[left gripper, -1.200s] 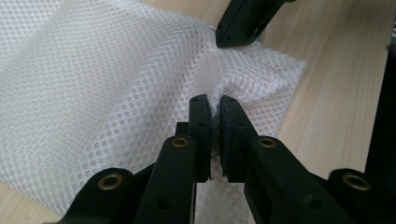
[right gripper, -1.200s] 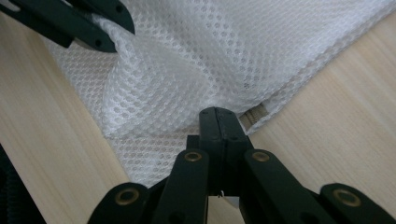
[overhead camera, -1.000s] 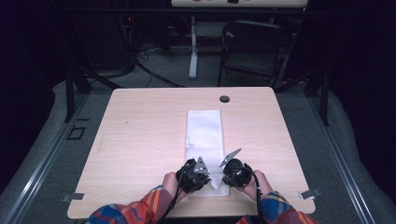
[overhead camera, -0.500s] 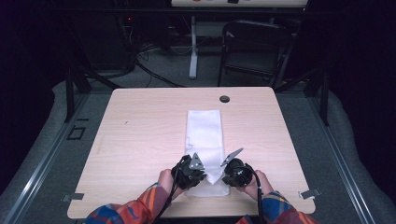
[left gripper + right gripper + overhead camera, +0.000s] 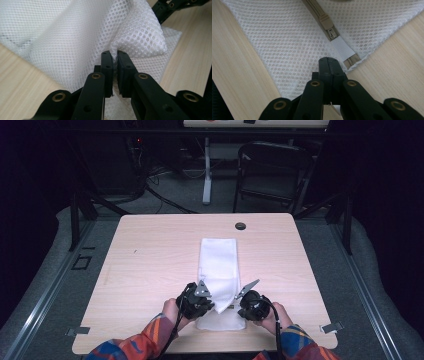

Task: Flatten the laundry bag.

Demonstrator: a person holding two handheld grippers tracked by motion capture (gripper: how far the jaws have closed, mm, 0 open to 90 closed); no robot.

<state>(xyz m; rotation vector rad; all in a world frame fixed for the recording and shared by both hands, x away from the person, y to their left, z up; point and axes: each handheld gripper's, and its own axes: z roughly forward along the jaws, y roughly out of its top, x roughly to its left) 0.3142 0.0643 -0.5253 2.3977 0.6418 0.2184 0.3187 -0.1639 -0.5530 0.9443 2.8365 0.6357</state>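
Left claw: at about 7 o'clock of the bench in the high view, held by the person's left hand; its two black jaws were pressed together on a raised fold of the mesh bag, as the left gripper view showed.
Bag at the left claw: the pinched fold stood up off the bench, bunched into a soft peak at 12 to 1 o'clock of the jaw tips, with flat mesh spreading away toward 10 o'clock.
Mesh bag: a long white rectangle lying at the middle of the bench, its length running from 12 to 6 o'clock, its near end between the two claws; the near left corner was lifted and folded over toward the right.
Bag material: white open-weave fabric with small round holes, thin, limp and slightly see-through.
Zipper: a tan strip with a tan slider, running toward 11 o'clock from the right claw's jaw tips in the right gripper view, ending in a plain white fabric tab.
Right claw: at about 5 o'clock of the bench, held by the right hand; its jaws were together, clamped on the bag's edge just beside the zipper's end.
Bench: pale wood-grain top, smooth and matt, with rounded corners.
Cable hole: a small dark round grommet at 12 o'clock, well apart from the bag's far end.
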